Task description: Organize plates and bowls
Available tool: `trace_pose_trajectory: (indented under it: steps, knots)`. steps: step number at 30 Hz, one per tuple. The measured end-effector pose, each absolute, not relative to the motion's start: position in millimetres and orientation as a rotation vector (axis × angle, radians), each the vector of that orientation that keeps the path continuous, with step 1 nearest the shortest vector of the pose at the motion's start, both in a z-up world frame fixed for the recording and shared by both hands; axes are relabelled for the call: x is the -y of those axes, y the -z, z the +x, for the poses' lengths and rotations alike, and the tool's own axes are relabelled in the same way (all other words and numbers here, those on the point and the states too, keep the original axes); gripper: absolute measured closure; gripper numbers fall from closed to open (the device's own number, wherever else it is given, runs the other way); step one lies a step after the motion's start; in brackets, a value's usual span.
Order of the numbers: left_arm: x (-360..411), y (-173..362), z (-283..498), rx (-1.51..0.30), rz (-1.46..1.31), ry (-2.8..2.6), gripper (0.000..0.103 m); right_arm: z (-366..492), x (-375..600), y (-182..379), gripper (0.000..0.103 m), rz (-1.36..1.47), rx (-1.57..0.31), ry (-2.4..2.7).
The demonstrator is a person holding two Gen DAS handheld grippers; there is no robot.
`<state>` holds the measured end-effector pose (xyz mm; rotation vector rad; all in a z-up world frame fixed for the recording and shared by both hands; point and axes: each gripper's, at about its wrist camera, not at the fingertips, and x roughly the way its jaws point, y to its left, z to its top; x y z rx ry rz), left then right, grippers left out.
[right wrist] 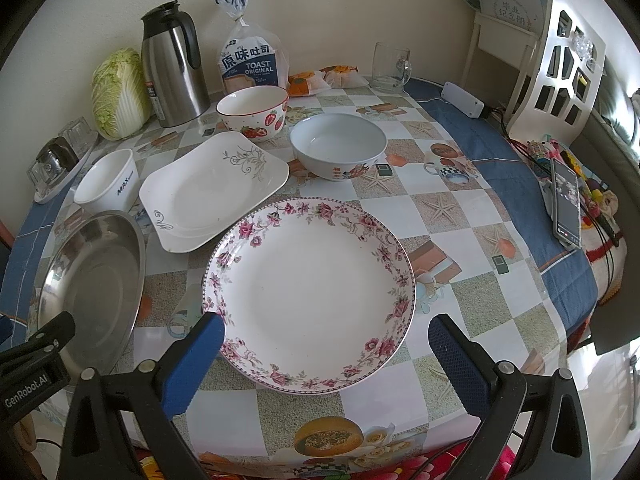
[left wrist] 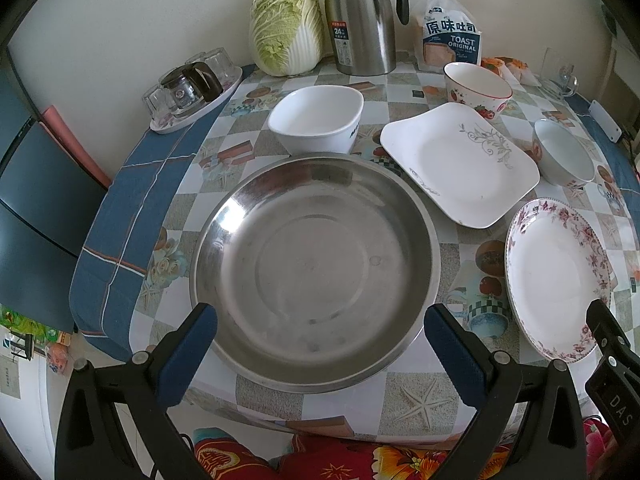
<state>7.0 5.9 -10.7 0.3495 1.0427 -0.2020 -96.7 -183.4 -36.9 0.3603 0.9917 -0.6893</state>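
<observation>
The left tongs [left wrist: 320, 354] hang spread wide over the near rim of the steel basin [left wrist: 316, 268], gripping nothing. Just past the basin sits a square white bowl [left wrist: 318, 120]. The right tongs [right wrist: 326, 364] are likewise wide apart and empty, straddling the near edge of the floral plate [right wrist: 310, 296]. Beyond that plate, to the left, lies the square plate [right wrist: 212, 188], with the strawberry bowl [right wrist: 254, 116] behind it. A plain bowl [right wrist: 338, 146] stands straight ahead on the counter [right wrist: 460, 292].
</observation>
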Motion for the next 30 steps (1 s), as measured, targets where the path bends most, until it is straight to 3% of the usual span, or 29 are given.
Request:
trace_pose_trajectory:
  steps: [17, 25, 30]
  knots:
    - [-12.2, 15.1, 9.4, -1.058, 0.333, 0.195, 0.000, -95.1, 182.3, 38.6, 0.000, 0.361, -1.000, 0.681]
    - [-64.8, 27.4, 37.5, -1.163, 0.035, 0.096, 0.000, -77.5, 177.9, 51.7, 0.000, 0.405, -1.033, 0.584]
    - [-105.7, 33.3, 50.6, -1.133, -0.076, -0.019, 0.000, -60.6, 174.0, 58.5, 0.000, 0.487, -1.010, 0.472]
